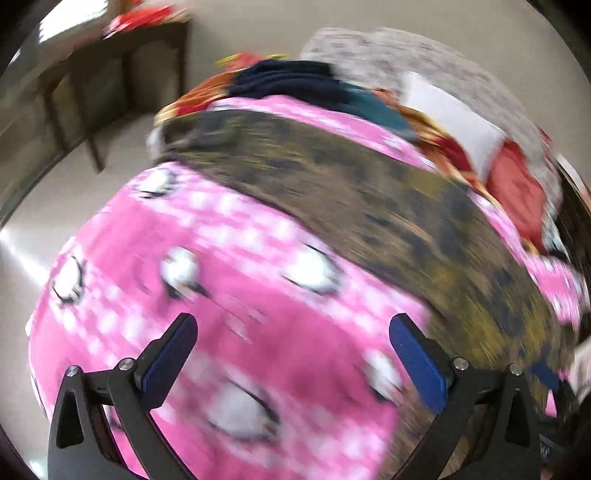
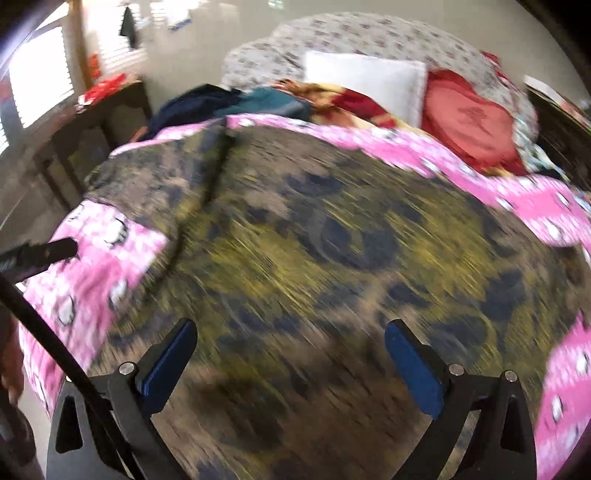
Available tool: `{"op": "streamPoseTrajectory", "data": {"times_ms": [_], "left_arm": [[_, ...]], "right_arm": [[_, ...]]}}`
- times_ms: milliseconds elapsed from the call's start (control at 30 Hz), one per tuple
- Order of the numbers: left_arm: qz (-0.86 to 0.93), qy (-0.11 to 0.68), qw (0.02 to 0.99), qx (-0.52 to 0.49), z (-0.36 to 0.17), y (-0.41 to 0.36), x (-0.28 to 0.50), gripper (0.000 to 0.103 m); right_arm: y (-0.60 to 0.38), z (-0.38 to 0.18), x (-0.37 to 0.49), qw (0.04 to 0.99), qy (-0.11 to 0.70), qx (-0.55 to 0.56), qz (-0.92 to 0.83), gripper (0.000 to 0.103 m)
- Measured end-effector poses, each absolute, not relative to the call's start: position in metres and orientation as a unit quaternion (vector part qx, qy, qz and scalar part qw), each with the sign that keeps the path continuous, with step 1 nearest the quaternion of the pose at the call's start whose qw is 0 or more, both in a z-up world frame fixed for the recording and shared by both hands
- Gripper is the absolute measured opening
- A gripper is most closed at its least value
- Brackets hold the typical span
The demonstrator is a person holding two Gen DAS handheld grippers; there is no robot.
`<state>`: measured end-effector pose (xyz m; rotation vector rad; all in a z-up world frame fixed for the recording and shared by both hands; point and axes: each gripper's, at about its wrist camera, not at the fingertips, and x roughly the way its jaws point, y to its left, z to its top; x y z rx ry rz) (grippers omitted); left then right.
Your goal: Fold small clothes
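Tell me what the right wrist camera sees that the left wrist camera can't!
Only the right wrist view shows a bright window with blinds, something dark hanging on the wall, and the tip of the other tool poking in at the left.

Only the left wrist view shows bare floor beside the bed.

Both show open tongs, left and right, holding nothing, the brown-and-yellow patterned garment on the pink cartoon bedspread, the white pillow, the red cushion and a dark side table. Both pictures are blurry.
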<state>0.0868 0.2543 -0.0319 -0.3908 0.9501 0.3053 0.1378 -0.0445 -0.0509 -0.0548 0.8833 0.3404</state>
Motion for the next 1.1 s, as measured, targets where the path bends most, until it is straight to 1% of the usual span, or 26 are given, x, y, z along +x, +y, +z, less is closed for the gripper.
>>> {"op": "streamPoseTrajectory", "data": {"times_ms": [133, 233, 367, 500, 600, 633, 667, 700, 733, 767, 800, 867, 900, 1000, 1033, 1100], "left_arm": [[0.191, 0.451, 0.841, -0.230, -0.044, 0.320, 0.112, 0.103], [0.199, 0.448, 0.829, -0.270, -0.052, 0.355, 0.129, 0.103], [0.213, 0.429, 0.823, -0.306, -0.061, 0.387, 0.156, 0.103], [0.232, 0.389, 0.829, -0.329, -0.063, 0.404, 0.177, 0.103], [0.237, 0.386, 0.821, -0.346, -0.071, 0.415, 0.192, 0.103], [0.237, 0.383, 0.822, -0.348, -0.071, 0.416, 0.197, 0.103], [0.238, 0.376, 0.826, -0.344, -0.070, 0.416, 0.199, 0.100], [0.239, 0.367, 0.834, -0.337, -0.068, 0.415, 0.200, 0.081], [0.238, 0.362, 0.840, -0.325, -0.067, 0.413, 0.203, 0.065], [0.236, 0.365, 0.843, -0.318, -0.067, 0.412, 0.206, 0.033], [0.232, 0.374, 0.840, -0.318, -0.070, 0.413, 0.211, 0.015], [0.226, 0.376, 0.839, -0.322, -0.072, 0.414, 0.212, 0.009], [0.222, 0.375, 0.842, -0.319, -0.069, 0.413, 0.211, 0.006], [0.199, 0.346, 0.861, -0.314, -0.043, 0.403, 0.199, 0.006], [0.185, 0.329, 0.874, -0.305, -0.027, 0.395, 0.194, 0.006], [0.153, 0.305, 0.896, -0.286, 0.002, 0.373, 0.187, 0.005]], "right_arm": [[0.003, -0.047, 0.166, 0.882, 0.424, -0.034, 0.204, 0.101], [0.044, -0.038, 0.179, 0.883, 0.405, -0.061, 0.230, 0.101], [0.089, -0.035, 0.193, 0.883, 0.384, -0.085, 0.256, 0.101], [0.115, -0.045, 0.214, 0.873, 0.394, -0.059, 0.281, 0.101], [0.136, -0.051, 0.233, 0.870, 0.393, -0.069, 0.288, 0.096], [0.144, -0.054, 0.241, 0.868, 0.396, -0.077, 0.289, 0.092], [0.153, -0.059, 0.248, 0.864, 0.401, -0.082, 0.293, 0.082], [0.159, -0.064, 0.253, 0.859, 0.406, -0.088, 0.299, 0.075], [0.165, -0.069, 0.255, 0.855, 0.410, -0.097, 0.302, 0.064], [0.172, -0.075, 0.256, 0.854, 0.411, -0.113, 0.298, 0.059], [0.175, -0.078, 0.254, 0.856, 0.406, -0.124, 0.294, 0.058], [0.173, -0.076, 0.248, 0.856, 0.400, -0.123, 0.304, 0.055], [0.170, -0.074, 0.246, 0.851, 0.405, -0.116, 0.315, 0.055], [0.141, -0.060, 0.236, 0.846, 0.412, -0.082, 0.329, 0.055], [0.127, -0.053, 0.231, 0.851, 0.407, -0.080, 0.323, 0.056], [0.093, -0.042, 0.221, 0.866, 0.395, -0.077, 0.297, 0.066]]}}
